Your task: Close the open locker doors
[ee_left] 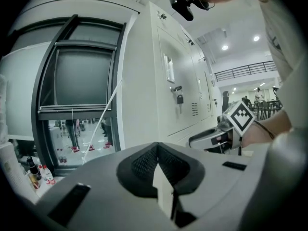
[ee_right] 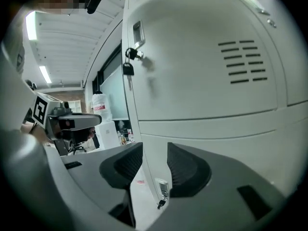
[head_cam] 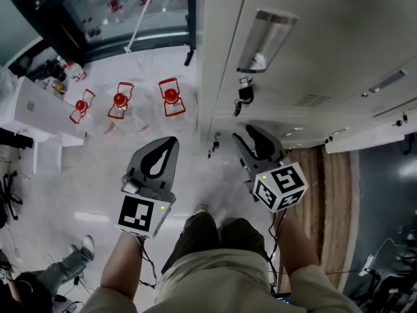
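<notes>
Left gripper (head_cam: 171, 142) hangs over the pale floor, and its own view shows the dark pads meeting at a point: jaws pressed together, nothing between them (ee_left: 156, 146). Ahead of those jaws and off to their right stands the locker bank (ee_left: 163, 105), with a padlock (ee_left: 179, 99) hanging from a door up above jaw level.

Over to the right gripper (head_cam: 243, 132), up close to the foot of the lockers (head_cam: 313, 44). Its jaws are spread (ee_right: 155, 150), and the left edge of the locker bank (ee_right: 202, 81) runs straight down through the gap. Low in that gap sits a small key (ee_right: 161, 198) stuck in a lower door. Whether either pad touches the metal, I cannot tell. Above the jaws and a little to their left, the padlock (ee_right: 128, 70) dangles from the upper door, which lies flush with the front.

From the head view, the padlock (head_cam: 245, 95) is just beyond the right jaws. Well to their right, a long pale panel (head_cam: 371, 137) stands out from the locker front; it looks like a door held open, though its hinge side is not clear.

Beyond the left jaws, three red-topped containers (head_cam: 119, 101) line up on the floor.
</notes>
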Available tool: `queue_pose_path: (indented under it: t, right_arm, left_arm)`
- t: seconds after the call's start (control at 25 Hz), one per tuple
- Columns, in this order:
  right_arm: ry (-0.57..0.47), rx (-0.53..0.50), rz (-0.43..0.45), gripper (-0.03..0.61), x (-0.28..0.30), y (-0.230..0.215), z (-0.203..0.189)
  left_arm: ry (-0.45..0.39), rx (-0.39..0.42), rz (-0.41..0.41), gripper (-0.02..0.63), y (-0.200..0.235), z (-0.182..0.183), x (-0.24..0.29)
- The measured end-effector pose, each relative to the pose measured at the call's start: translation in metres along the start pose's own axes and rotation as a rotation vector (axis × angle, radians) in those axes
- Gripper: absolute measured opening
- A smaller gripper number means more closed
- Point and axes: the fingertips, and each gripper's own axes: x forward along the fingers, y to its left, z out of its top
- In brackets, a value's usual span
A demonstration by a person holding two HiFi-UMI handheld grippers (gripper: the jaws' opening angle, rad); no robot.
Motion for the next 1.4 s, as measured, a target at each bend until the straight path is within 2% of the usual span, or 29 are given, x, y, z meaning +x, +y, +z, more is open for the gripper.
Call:
queue_pose_path:
  t: [0.32, 0.6, 1.0, 1.28, 1.4]
  right_arm:
    - [-0.097, -0.028, -0.011, 0.083, -0.082, 0.008, 0.083]
    - [-0.166, -0.063, -0.060, 0.049, -0.154, 0.010, 0.144]
    - [-0.222, -0.094, -0.136, 0.025, -0.260, 0.016, 0.192]
    - [-0.270, -0.113, -0.195, 0.015, -0.319, 0.027, 0.208]
    - [-0.310, -0.103, -0.232, 0.006, -0.338, 0.029, 0.209]
  left_arm:
    - [-0.048, 0.052, -0.037, 0.006, -0.033, 0.079, -0.011]
    - [-0.089, 0.101, -0.072, 0.006, -0.066, 0.148, -0.030]
    - [-0.167, 0.135, -0.147, 0.006, -0.129, 0.226, -0.046]
    - [-0.212, 0.157, -0.221, 0.006, -0.172, 0.252, -0.061]
    - [-0.237, 0.188, -0.222, 0.006, -0.183, 0.260, -0.066]
